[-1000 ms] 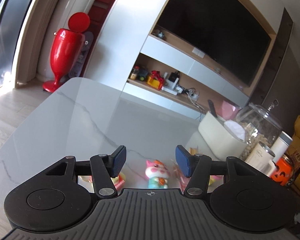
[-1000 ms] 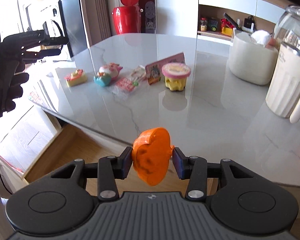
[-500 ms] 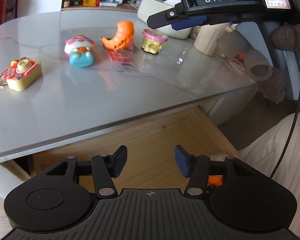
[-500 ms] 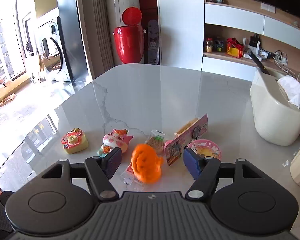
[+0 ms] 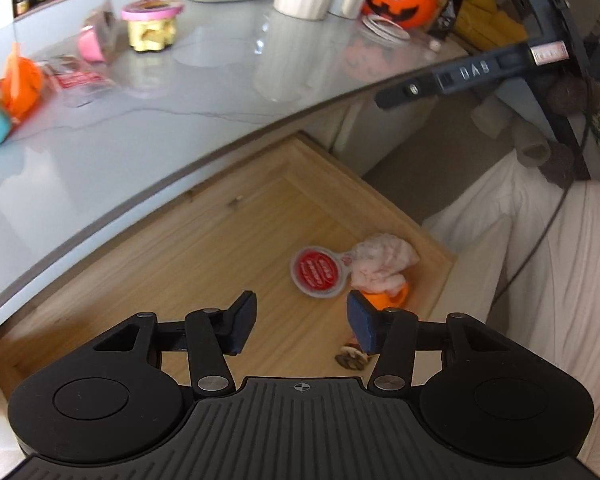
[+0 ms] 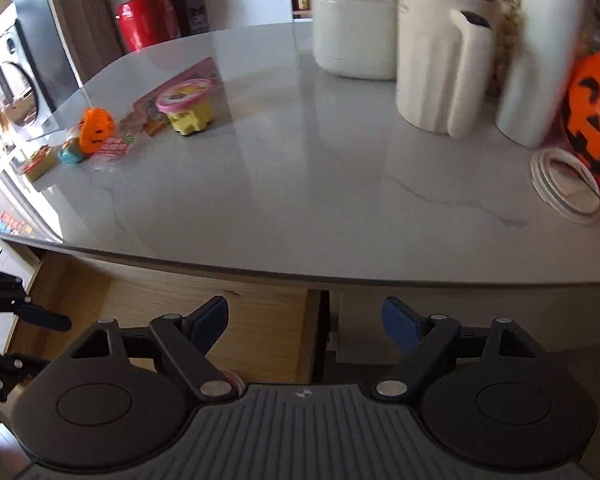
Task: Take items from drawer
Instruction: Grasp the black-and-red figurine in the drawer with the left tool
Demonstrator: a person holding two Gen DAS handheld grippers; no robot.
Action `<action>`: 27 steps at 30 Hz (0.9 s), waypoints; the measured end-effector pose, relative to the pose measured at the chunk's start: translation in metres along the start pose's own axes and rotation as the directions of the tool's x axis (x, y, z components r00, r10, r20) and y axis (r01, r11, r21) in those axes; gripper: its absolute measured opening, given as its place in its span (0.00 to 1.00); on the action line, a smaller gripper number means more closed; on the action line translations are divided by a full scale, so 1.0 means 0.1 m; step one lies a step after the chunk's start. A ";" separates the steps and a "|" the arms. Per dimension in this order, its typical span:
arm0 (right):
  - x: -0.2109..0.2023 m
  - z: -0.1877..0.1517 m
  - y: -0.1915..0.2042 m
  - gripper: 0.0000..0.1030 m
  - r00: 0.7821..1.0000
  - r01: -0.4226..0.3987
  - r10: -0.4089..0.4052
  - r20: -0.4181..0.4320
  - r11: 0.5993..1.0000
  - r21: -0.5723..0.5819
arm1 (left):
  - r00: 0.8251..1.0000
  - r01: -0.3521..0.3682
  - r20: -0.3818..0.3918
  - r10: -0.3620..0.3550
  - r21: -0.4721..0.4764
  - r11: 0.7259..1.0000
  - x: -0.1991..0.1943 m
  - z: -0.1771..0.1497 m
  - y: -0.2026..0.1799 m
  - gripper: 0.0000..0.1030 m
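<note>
In the open wooden drawer [image 5: 204,256] a red-lidded cup [image 5: 315,273], a pink-white toy [image 5: 382,262] and a dark thing half hidden behind the left gripper [image 5: 302,322] lie near the right wall; bare floor left. Its fingers, lately narrowing slightly, are spread, empty. Right gripper [image 6: 306,322] has just opened, empty, at the desk [image 6: 340,200] edge; the orange pumpkin toy [image 6: 96,128] sits on the desk

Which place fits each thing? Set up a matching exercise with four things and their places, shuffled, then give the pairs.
Things:
1. red-lidded cup
2. small orange pumpkin
3. pumpkin bucket
4. red bin

Places:
A. on the floor beyond the table
B. in the open drawer
C. on the table among small toys
D. on the table beside the white containers

Pairs: 1-B, 2-C, 3-D, 4-A
</note>
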State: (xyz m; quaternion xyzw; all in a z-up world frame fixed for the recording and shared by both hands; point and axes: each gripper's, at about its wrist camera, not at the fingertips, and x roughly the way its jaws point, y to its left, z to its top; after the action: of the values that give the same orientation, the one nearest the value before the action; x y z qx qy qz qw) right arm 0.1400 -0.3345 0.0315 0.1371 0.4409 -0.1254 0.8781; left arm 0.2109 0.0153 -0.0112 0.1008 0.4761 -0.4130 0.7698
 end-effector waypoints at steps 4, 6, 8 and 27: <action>-0.14 -0.01 -0.18 0.85 0.998 -0.018 0.014 0.069 0.998 0.059 | 0.991 0.059 -0.124 -0.042 0.136 0.989 0.33 0.19 -0.31 0.49; -0.17 -0.03 -0.19 0.86 0.996 -0.016 0.010 0.085 0.997 0.069 | 0.980 0.095 -0.193 -0.058 0.186 0.978 0.50 0.25 -0.45 0.48; -0.19 -0.02 -0.21 0.86 0.996 -0.014 0.007 0.093 0.997 0.078 | 0.956 0.145 -0.279 -0.088 0.189 0.971 0.72 0.33 -0.52 0.45; -0.38 -0.10 -0.36 0.96 0.987 -0.051 0.039 0.154 0.996 0.076 | 0.838 0.150 -0.515 -0.180 -0.100 0.984 1.39 0.28 -0.17 0.38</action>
State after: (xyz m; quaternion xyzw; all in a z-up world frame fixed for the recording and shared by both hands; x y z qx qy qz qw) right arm 0.0980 -0.3606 0.0516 0.1721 0.3638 -0.1331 0.9057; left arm 0.2451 -0.0863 -0.1059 0.1460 0.6851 -0.4213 0.5760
